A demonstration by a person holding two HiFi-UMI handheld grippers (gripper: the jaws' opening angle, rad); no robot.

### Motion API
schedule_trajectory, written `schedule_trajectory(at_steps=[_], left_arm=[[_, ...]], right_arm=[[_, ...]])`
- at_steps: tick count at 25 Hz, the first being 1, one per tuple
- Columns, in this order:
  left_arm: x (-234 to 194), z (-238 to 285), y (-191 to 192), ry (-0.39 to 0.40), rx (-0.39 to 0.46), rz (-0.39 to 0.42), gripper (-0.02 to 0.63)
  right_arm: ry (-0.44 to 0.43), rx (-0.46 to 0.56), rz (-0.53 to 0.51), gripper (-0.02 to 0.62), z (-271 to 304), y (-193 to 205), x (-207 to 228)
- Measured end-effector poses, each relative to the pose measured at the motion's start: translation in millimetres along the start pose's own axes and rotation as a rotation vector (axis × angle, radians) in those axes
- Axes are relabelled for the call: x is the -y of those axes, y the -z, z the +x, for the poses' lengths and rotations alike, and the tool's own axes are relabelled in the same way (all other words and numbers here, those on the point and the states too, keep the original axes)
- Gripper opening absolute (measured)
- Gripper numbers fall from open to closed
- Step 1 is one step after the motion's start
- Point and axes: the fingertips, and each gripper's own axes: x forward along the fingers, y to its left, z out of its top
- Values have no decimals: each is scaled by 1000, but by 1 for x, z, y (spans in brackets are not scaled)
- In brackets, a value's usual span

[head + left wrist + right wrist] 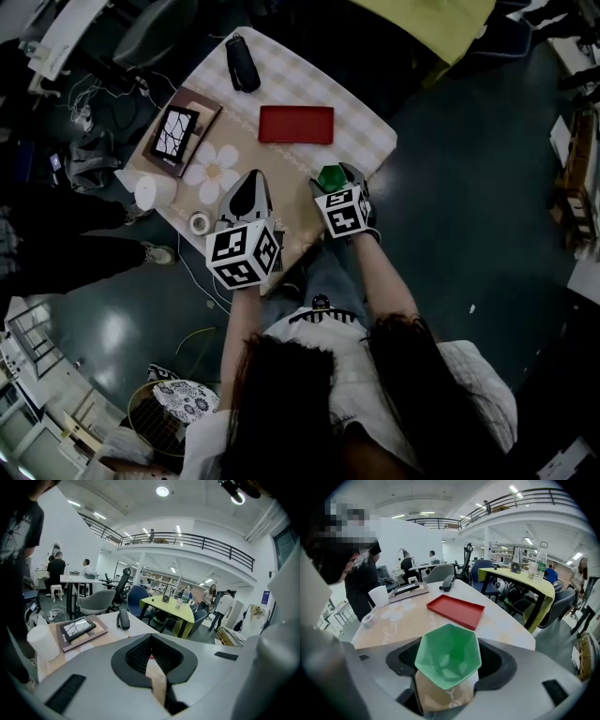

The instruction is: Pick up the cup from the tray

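A green faceted cup (448, 656) sits between the jaws of my right gripper (449, 665), which is shut on it and holds it above the near edge of the table. In the head view the cup (330, 176) shows just ahead of the right gripper (339, 184). The red tray (295, 124) lies bare on the checked cloth beyond the cup, and in the right gripper view the tray (455, 611) sits just past the cup. My left gripper (250, 187) hovers beside the right one with a narrow gap between its jaws (152, 657) and nothing in it.
On the table (366, 141) lie a black handset (243, 64), a framed picture on a book (178, 131), a white cup (155, 190) and a tape roll (200, 223). A person (361, 581) stands at the table's left. Chairs and a yellow table (520, 581) stand beyond.
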Motion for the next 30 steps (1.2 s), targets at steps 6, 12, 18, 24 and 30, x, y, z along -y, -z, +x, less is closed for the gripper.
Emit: schedule_trajectory(at_steps=[6,12,18,24,30], left_arm=[[2,-1,-1,9,3,-4,5],[7,-5,3,24,4,-2,5],[13,-12,5,38,16,-2,5],[24,-25,0,76,54,6,5],[29,-54,0,99,93,24,5]], right_arm=[[-21,11,45,333,2,3,1],[-61,78,131,396,-15,-12,-2],[-21,230,116,396,-67,-51,8],[18,340,90,374,-119,-81,4],[107,393,124,101,-155,-80,-11]])
